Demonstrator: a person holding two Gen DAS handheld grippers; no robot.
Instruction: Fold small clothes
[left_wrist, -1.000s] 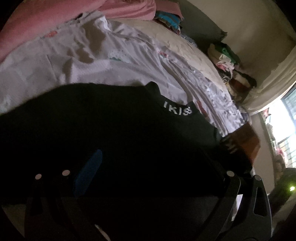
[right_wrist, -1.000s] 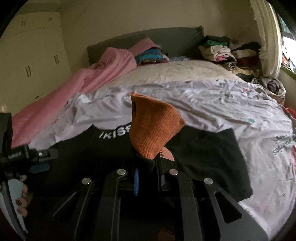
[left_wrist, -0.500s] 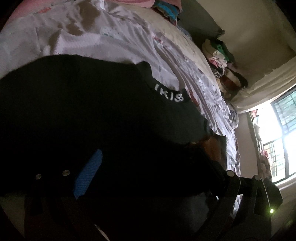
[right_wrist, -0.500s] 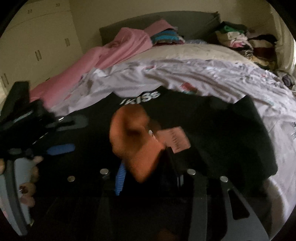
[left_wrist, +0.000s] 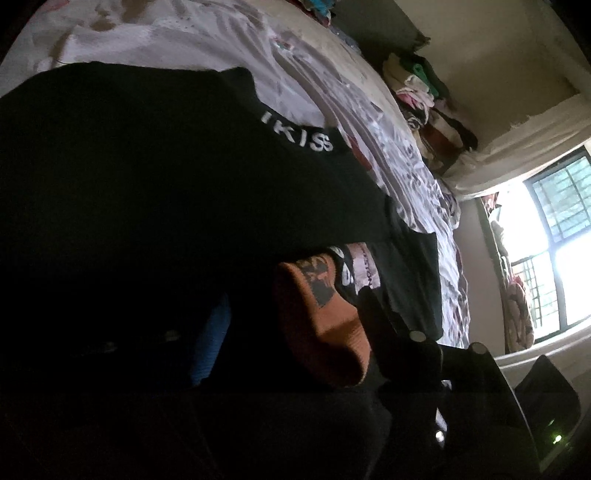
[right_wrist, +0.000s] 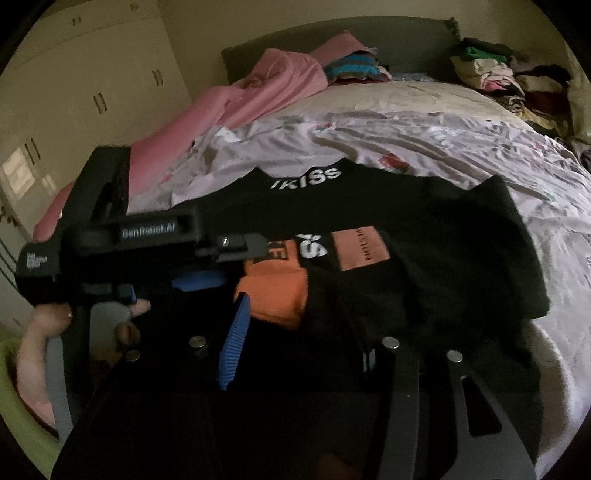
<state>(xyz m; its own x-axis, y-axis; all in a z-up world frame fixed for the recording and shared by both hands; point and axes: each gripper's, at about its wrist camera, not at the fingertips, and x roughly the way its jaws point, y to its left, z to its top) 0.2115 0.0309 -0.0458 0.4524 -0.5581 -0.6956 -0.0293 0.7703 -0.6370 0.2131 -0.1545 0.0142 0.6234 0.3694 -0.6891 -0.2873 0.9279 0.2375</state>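
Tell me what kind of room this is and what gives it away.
Most likely a bedroom in a home. A bed with a rumpled printed sheet fills the view, a grey headboard stands behind it, and built-in wardrobe doors line the wall. Stacked clothes sit by the headboard.

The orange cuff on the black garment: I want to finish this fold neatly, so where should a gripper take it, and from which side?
Take the orange cuff at its thick near edge, coming low from the near side. It lies flat on the black garment, and that edge faces the right gripper, whose jaws have just been opening.
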